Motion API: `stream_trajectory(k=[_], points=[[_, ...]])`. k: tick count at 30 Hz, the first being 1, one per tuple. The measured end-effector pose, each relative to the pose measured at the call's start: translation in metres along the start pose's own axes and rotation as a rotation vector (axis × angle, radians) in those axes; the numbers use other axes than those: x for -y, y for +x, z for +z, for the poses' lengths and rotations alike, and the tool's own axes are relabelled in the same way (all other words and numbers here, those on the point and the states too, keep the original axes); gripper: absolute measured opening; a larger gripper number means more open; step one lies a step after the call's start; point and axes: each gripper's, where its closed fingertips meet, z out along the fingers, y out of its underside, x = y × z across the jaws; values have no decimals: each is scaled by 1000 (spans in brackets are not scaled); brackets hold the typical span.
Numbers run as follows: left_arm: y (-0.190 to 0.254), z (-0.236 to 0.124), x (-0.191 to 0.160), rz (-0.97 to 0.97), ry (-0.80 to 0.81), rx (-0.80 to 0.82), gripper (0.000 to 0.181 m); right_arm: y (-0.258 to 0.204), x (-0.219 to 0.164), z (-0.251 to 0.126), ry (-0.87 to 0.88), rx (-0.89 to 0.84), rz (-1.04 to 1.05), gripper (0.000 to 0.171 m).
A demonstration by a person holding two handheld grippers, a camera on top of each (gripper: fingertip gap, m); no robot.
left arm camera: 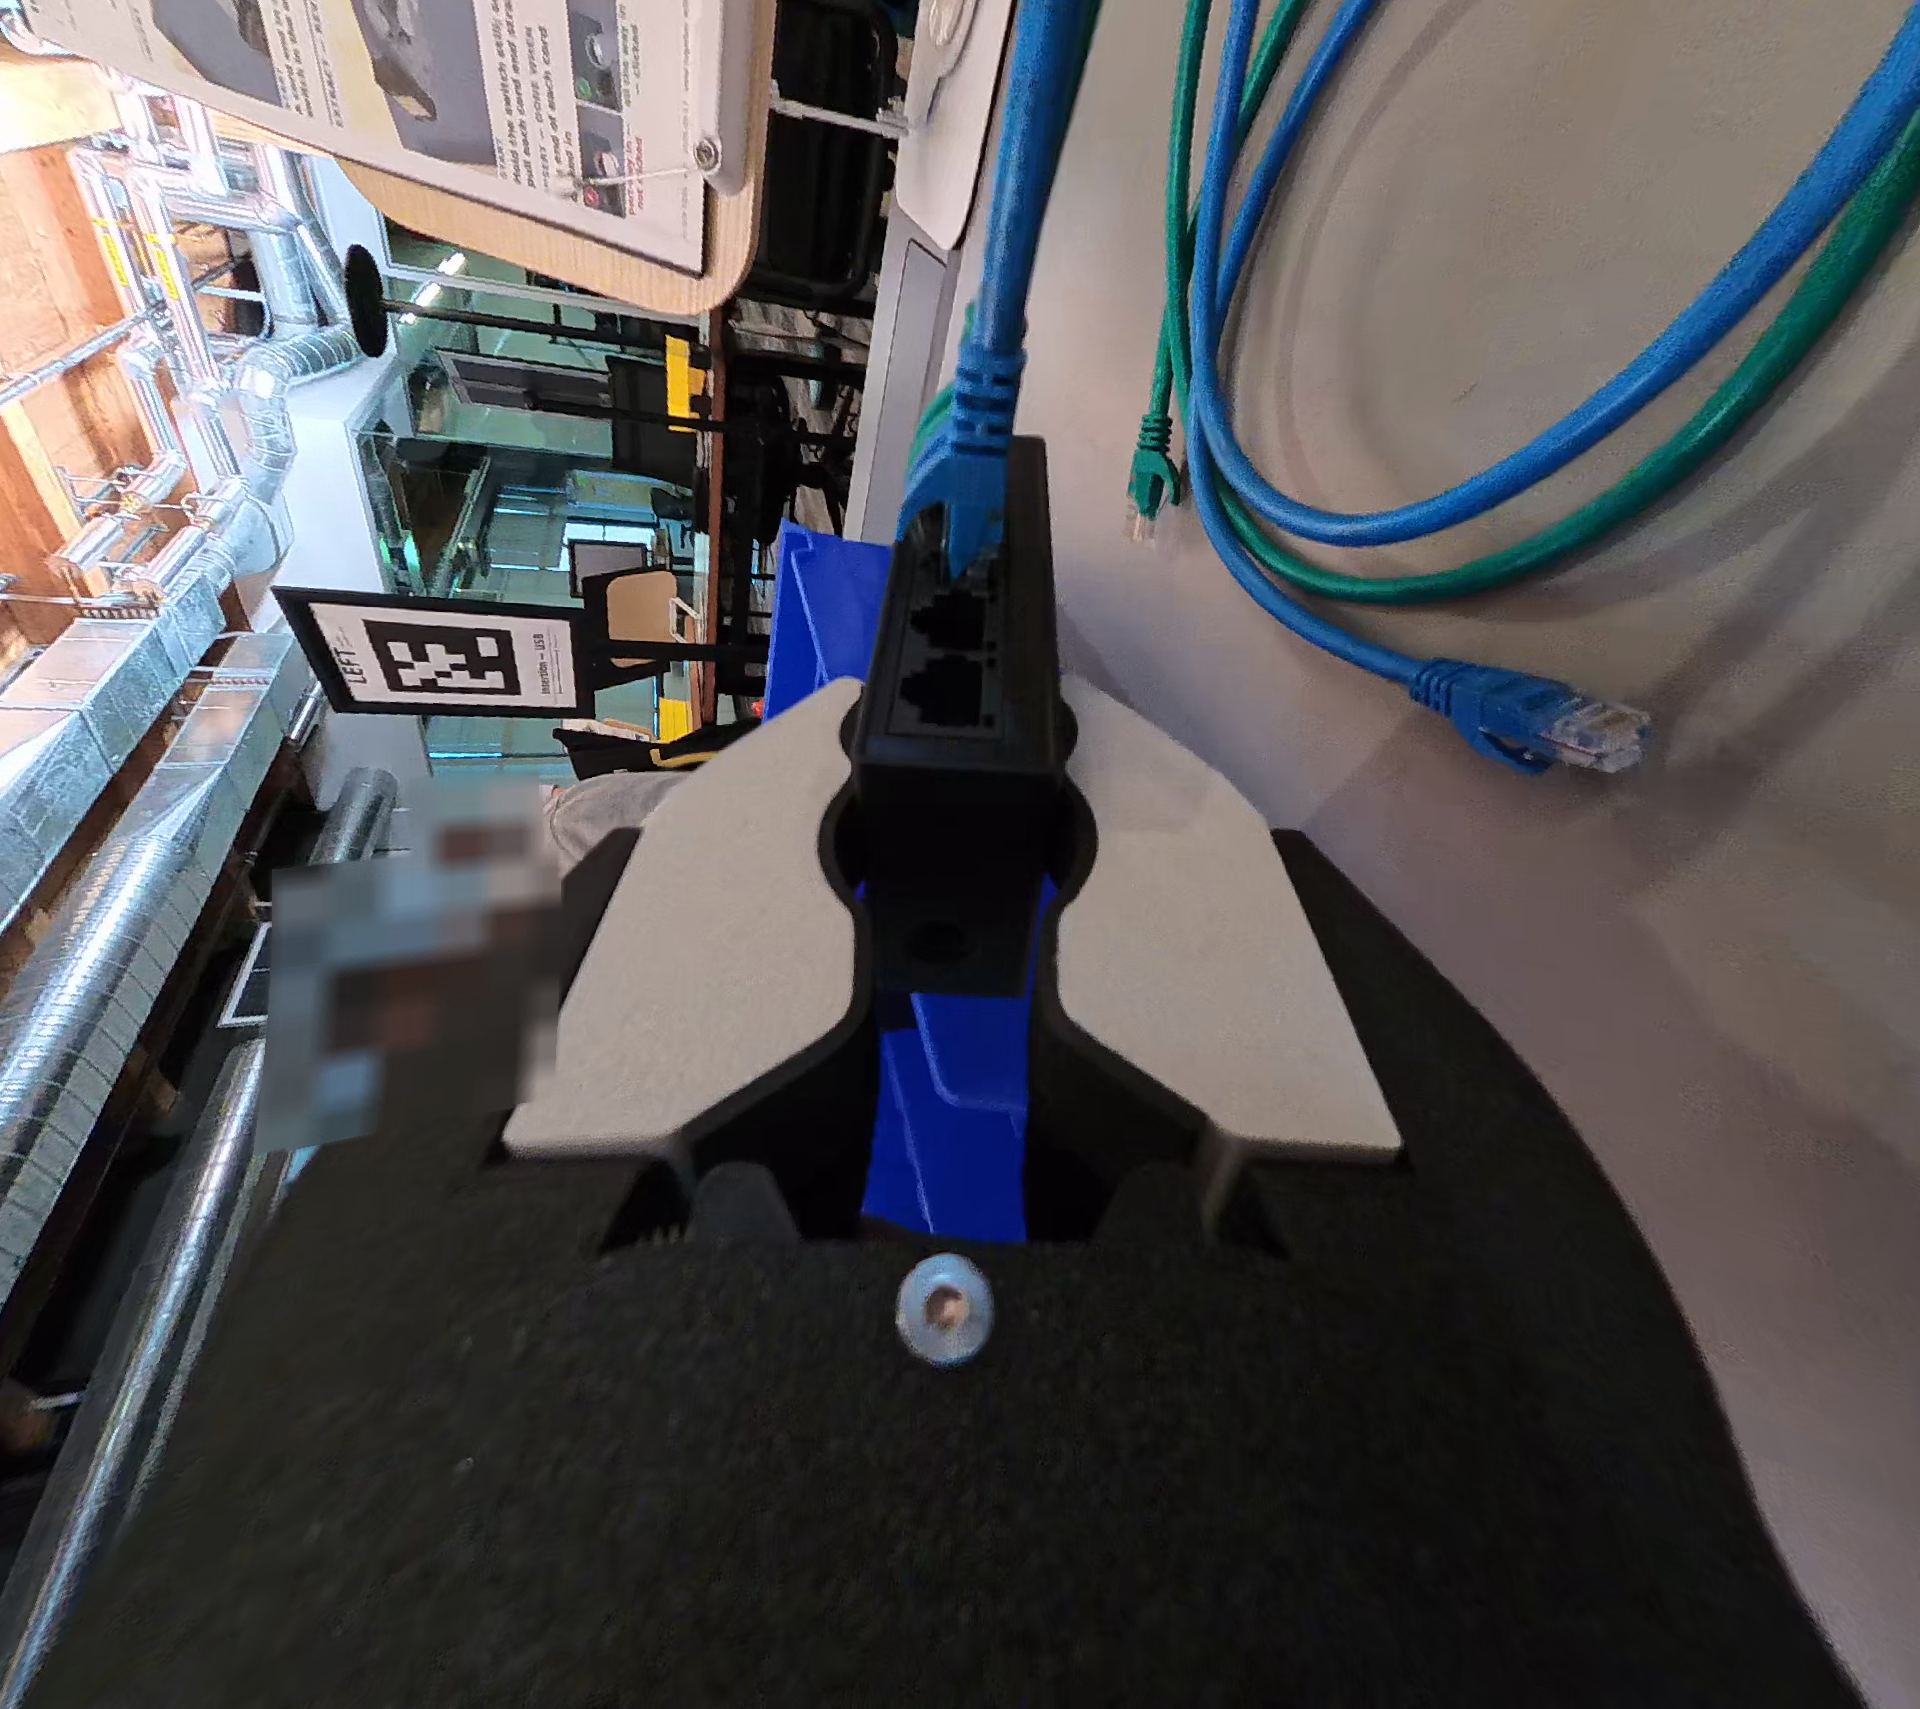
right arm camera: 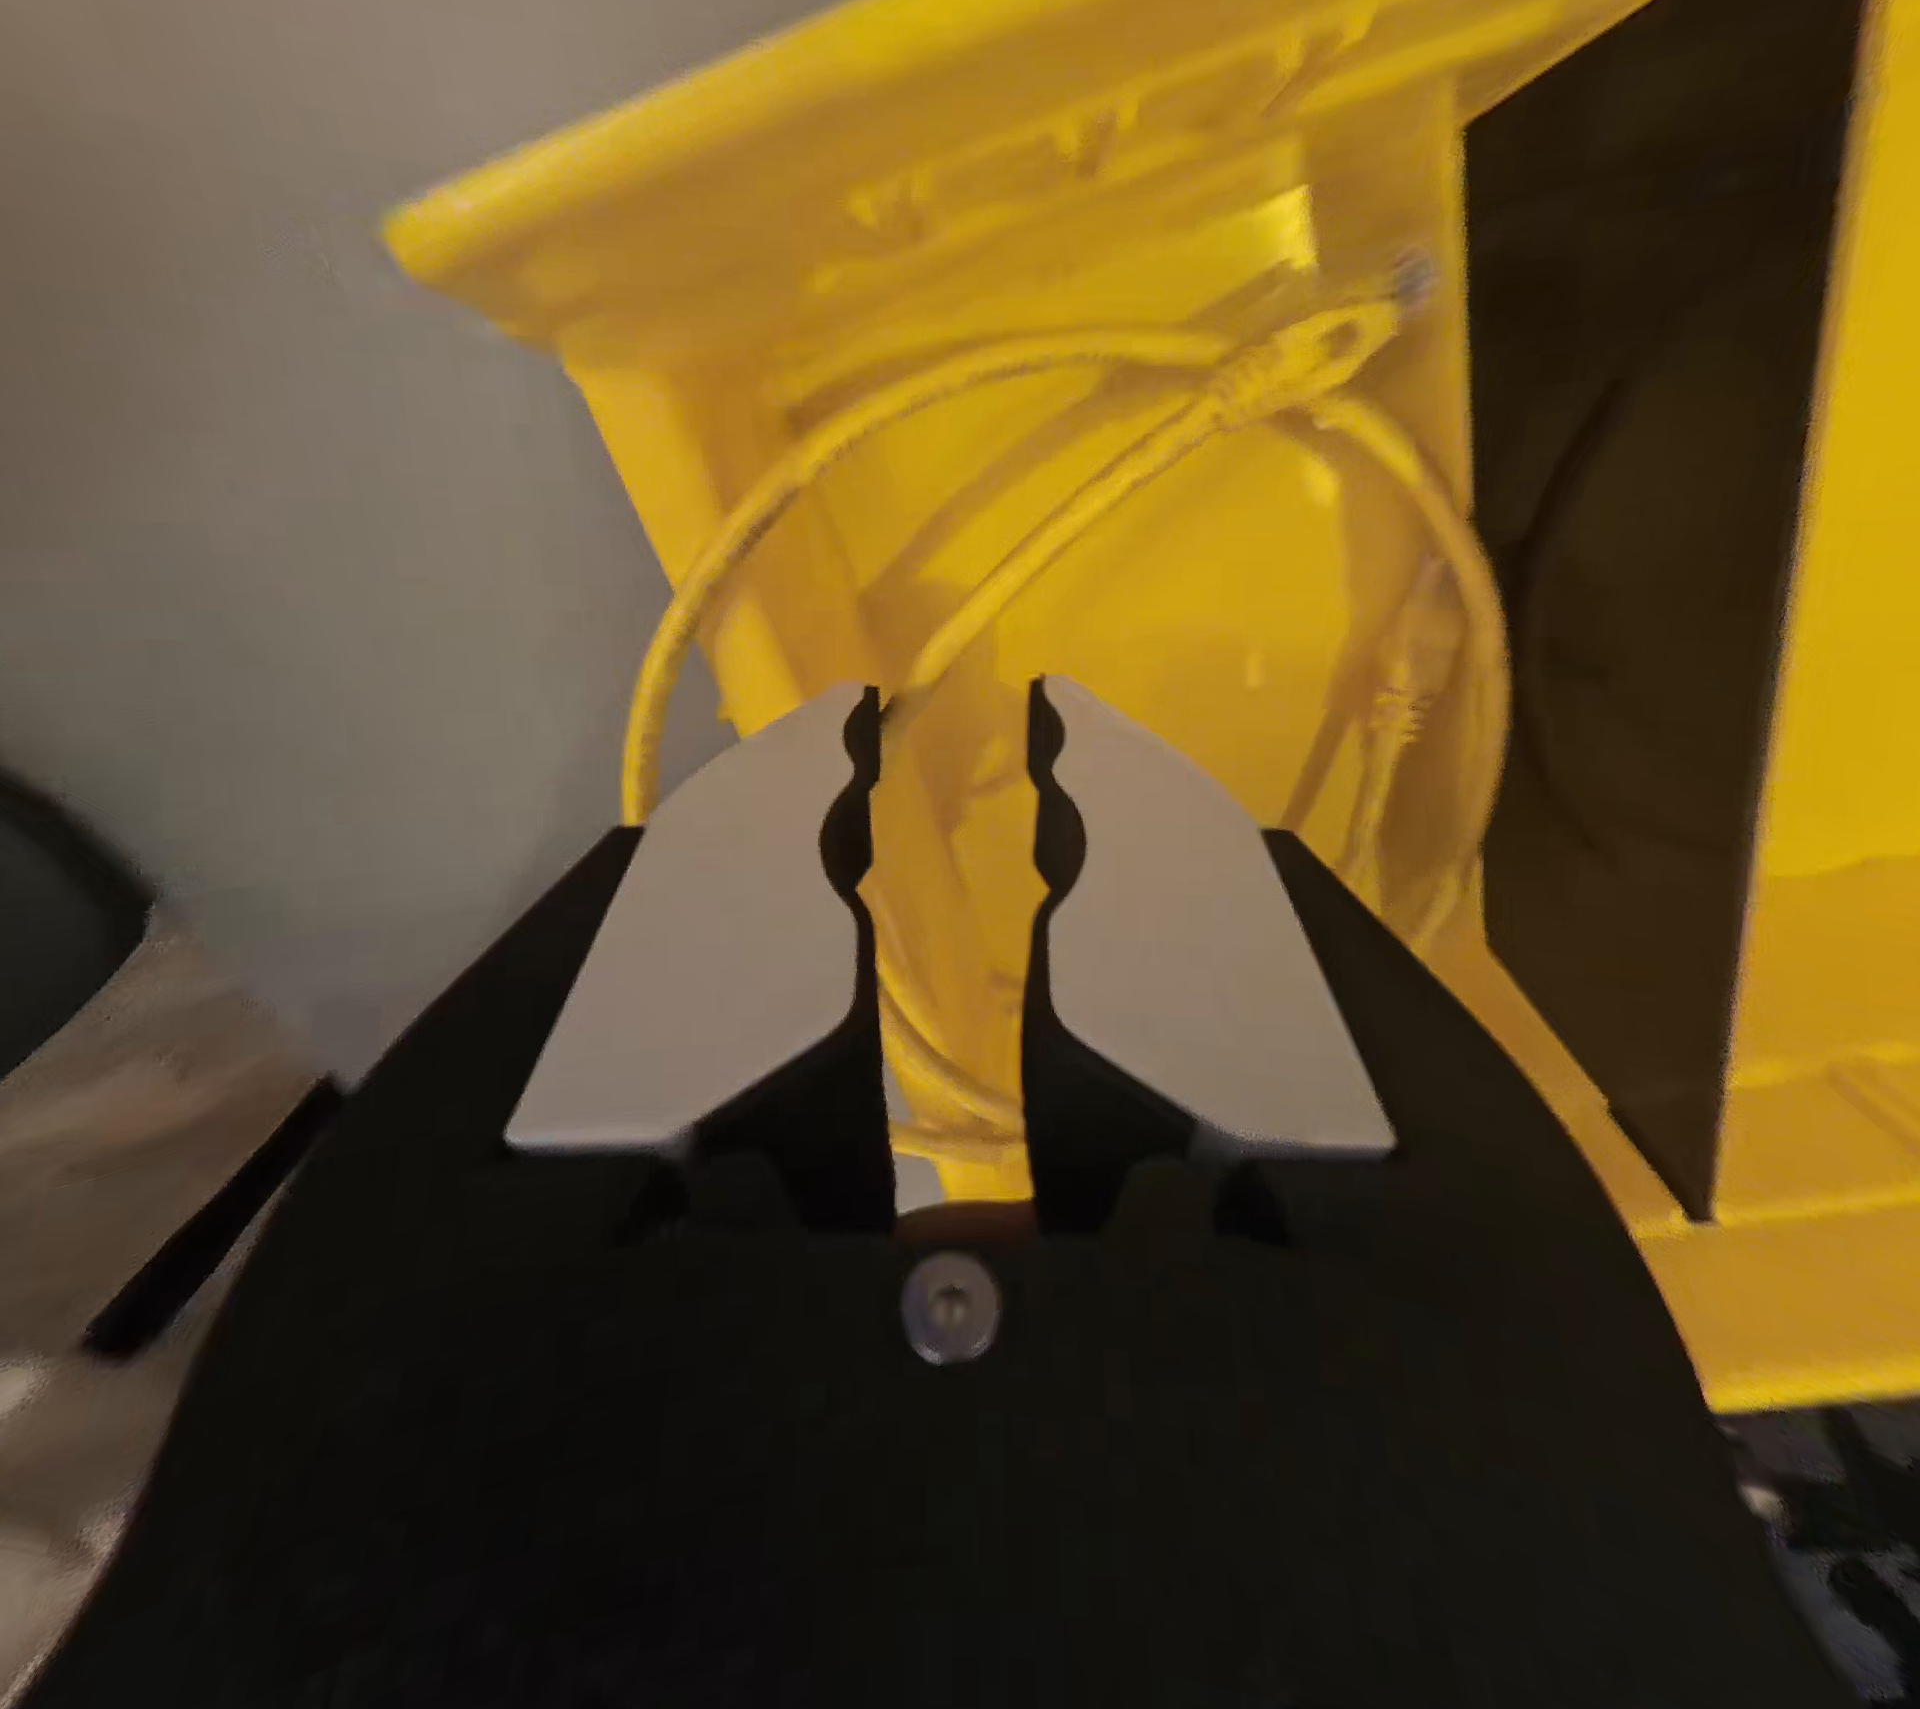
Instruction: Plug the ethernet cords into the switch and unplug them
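Left gripper (left arm camera: 961, 724) clamped on the black switch (left arm camera: 966, 662); right gripper (right arm camera: 954, 703) hung parted over a yellow bin (right arm camera: 1195, 225).

The left wrist view was rolled sideways, the grey table (left arm camera: 1558, 932) filling its right side, and the left gripper's flat grey fingers (left arm camera: 727, 911) pinched the near end of the boxy matte switch, whose long axis ran straight away from the camera with its port face turned toward the left finger. A blue ethernet cord (left arm camera: 1013, 205) was plugged into a far port, while two nearer ports gaped. A second blue cord (left arm camera: 1538, 714) and a green cord (left arm camera: 1153, 475) lay looped on the table, plugs free. The right gripper's scalloped jaws stood apart, empty, before glossy bin plastic holding coiled yellow cords (right arm camera: 1039, 579).
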Motion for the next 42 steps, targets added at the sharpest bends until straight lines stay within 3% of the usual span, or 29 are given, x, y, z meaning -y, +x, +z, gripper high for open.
stream_trajectory(k=[2,6,8,11,14,17,21,23,28,33,42], points=[[1,0,5,3,25,10,30,5,12,-18,153,-128,9,33],[4,-1,16,9,71,15,29,-13,47,-90,568,-364,72,35],[8,-1,23,19,91,9,29,-51,78,-115,795,-352,21,30],[13,-4,32,69,124,19,29,-120,132,-102,934,-222,-122,27],[12,-9,43,185,159,111,29,-176,181,-60,901,-81,-280,28],[20,-13,50,218,180,109,29,-201,225,-43,928,86,-264,29],[29,-14,47,205,156,52,29,-203,256,-27,879,-196,-483,28],[31,-14,45,214,142,45,29,-217,267,-21,868,-231,-547,24],[34,-15,44,245,127,56,29,-221,273,7,753,-295,-610,28],[31,-16,46,236,132,62,29,-226,270,3,754,-251,-602,29],[31,-14,45,226,126,49,29,-225,276,2,755,-334,-639,27]])
